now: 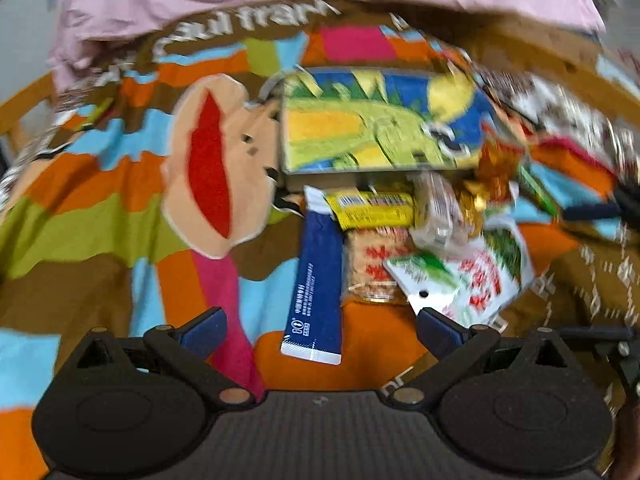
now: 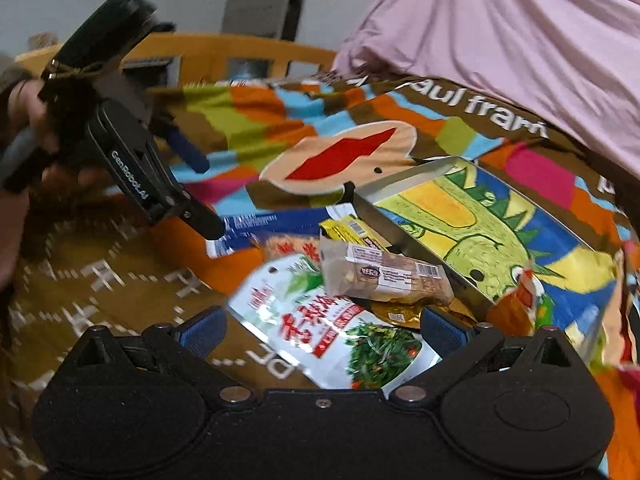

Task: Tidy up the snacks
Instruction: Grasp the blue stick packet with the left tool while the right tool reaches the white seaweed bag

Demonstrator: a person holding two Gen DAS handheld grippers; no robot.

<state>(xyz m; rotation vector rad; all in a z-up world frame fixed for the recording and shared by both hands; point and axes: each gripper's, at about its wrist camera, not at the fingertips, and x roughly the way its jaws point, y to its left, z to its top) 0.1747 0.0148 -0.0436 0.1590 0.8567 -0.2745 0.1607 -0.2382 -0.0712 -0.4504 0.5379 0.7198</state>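
- Snacks lie in a loose heap on a bright patchwork blanket (image 1: pixel 100 208), just beside a shallow tin tray (image 2: pixel 476 220) printed with a green dinosaur.
- Within the heap, a long blue sachet (image 1: pixel 316 292) lies at its left edge, a yellow packet (image 1: pixel 372 208) touches the tray's near wall, and a clear-wrapped bar (image 2: pixel 392 276) rests on top of a white-and-green pouch (image 2: pixel 340 336).
- Left gripper (image 1: pixel 320 328) hovers above the blue sachet with its jaws spread wide and nothing between them.
- Right gripper (image 2: pixel 322 330) hangs over the white-and-green pouch, its jaws likewise apart and empty.
- A pink cloth (image 2: pixel 520 28) covers the far side of the blanket.
- Both views are blurred, so the small print is unreadable.
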